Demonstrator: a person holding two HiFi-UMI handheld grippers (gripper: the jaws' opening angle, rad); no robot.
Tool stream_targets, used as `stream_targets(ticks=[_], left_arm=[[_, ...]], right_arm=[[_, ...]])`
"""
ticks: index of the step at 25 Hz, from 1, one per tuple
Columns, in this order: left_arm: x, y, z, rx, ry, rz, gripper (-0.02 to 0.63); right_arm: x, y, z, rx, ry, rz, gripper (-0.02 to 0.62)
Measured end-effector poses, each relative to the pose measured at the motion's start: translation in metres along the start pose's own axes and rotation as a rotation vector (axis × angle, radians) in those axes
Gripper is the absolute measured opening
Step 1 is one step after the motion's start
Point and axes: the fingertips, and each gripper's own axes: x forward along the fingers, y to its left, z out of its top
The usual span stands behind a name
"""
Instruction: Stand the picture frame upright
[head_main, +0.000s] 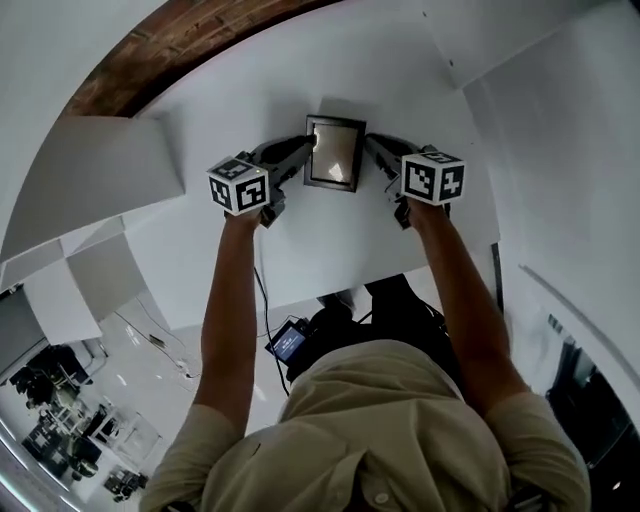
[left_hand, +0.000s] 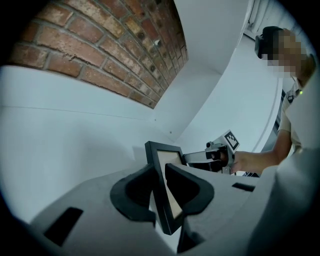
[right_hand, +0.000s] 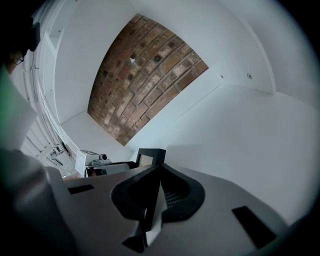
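A small black picture frame with a pale glass front is held between my two grippers over the white table, near its far side. My left gripper is shut on the frame's left edge. In the left gripper view the frame runs edge-on between the dark pads and stands steeply tilted. My right gripper is shut on the frame's right edge. Its own view shows the frame rising thin from between the closed pads. Each gripper shows in the other's view, the right gripper and the left gripper.
A brick wall stands behind the table, with white walls to either side. A white panel lies at the table's left. The table's near edge is by the person's body, with a cable and a small device below it.
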Motion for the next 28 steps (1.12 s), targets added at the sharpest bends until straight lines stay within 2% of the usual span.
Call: stream_targets(ticks=[15, 28], left_arm=[[-0.038, -0.016, 0.006, 0.029, -0.141, 0.026, 0.057], [-0.065, -0.042, -0.002, 0.124, -0.223, 0.055, 0.057]], right_arm=[[-0.010, 0.049, 0.015, -0.120, -0.089, 0.072, 0.008], [-0.026, 0.076, 0.009, -0.164, -0.183, 0.112, 0.008]])
